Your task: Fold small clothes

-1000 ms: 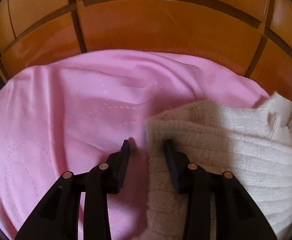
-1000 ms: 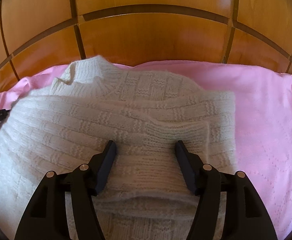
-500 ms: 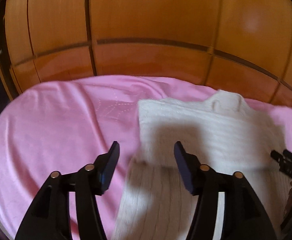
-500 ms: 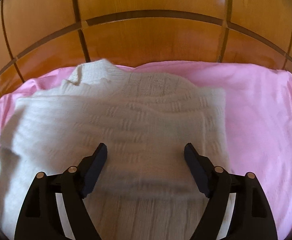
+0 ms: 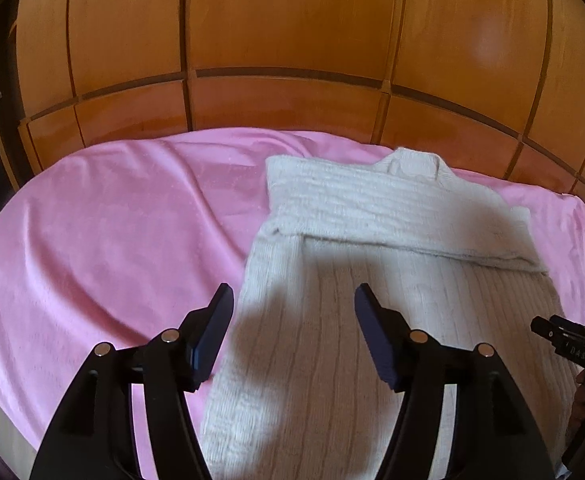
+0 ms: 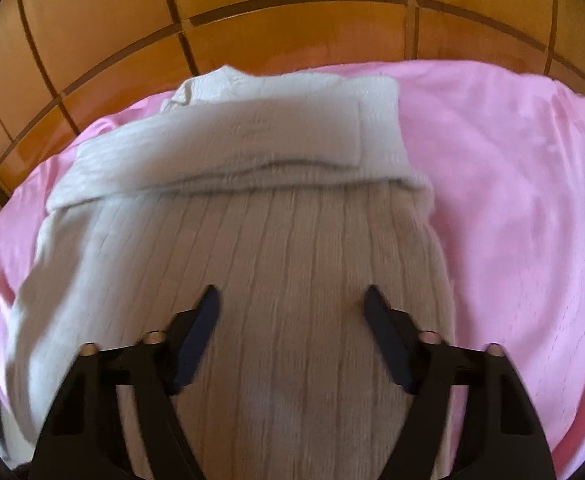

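Cream knit is seen lying flat on the pink sheet [image 5: 104,240]: the sweater [image 5: 372,320] is spread with its sleeves folded across the upper part and its collar towards the wooden panelling [image 5: 292,40]. Compared with one second ago, both grippers have been drawn back and lifted. At that time the fingers of the left gripper [image 5: 292,340] were close together at the left edge of the knit; now much more of the garment is shown below them, and its whole folded top is in view. The jaws of the right gripper [image 6: 290,336] have also been widened a little since then.

Both pairs of jaws are held wide apart and nothing is gripped between them. It cannot be told whether the fingertips touch the ribbed fabric or only hang above it.

From the left wrist view the left border of the sweater and a large area of sheet beside it are shown, and a part of the other gripper is seen at the right edge. From the right wrist view, which is blurred, the right border of the sweater [image 6: 292,260] and the sheet [image 6: 512,200] on that side are shown.
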Available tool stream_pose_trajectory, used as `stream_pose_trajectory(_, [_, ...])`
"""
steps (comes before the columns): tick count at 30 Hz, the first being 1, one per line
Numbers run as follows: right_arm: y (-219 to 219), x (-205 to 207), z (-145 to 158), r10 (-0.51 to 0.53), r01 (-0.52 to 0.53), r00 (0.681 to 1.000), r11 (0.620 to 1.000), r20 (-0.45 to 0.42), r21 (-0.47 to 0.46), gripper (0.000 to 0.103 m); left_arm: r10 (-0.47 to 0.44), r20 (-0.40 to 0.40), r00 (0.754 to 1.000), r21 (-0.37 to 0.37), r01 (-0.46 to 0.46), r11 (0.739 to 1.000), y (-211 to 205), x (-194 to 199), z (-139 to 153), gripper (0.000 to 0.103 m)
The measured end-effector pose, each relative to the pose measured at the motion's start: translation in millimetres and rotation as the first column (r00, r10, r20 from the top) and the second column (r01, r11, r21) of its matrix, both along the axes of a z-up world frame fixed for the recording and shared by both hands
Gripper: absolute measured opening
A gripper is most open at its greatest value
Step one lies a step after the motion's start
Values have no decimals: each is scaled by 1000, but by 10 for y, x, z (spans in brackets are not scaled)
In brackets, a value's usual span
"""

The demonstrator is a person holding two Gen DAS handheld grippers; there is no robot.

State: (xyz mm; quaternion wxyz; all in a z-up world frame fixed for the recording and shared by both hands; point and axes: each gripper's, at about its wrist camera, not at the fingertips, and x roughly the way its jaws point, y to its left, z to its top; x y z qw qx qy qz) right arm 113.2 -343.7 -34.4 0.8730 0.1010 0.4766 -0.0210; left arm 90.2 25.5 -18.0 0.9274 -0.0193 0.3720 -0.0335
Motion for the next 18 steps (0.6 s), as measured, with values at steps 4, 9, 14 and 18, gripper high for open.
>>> stream_pose_trajectory(4, [-137, 70, 26, -48, 47, 999, 989, 1, 137, 43, 16, -11, 1000, -2, -16, 1000, 21, -72, -49, 64])
stream_pose_trajectory(9, [-320, 305, 95, -132, 126, 991, 967, 12, 220, 40, 39, -60, 997, -12, -39, 999, 70, -135, -249, 64])
stream_pose_trajectory(14, [-508, 640, 243, -200, 187, 978, 964, 54, 187, 41, 65, -114, 991, -35, -70, 997, 176, -212, -454, 64])
stream_pose_trajectory(18, [-555, 957, 200, -229, 225, 973, 969, 28, 107, 41, 77, -149, 986, -50, -86, 995, 238, -232, -562, 64])
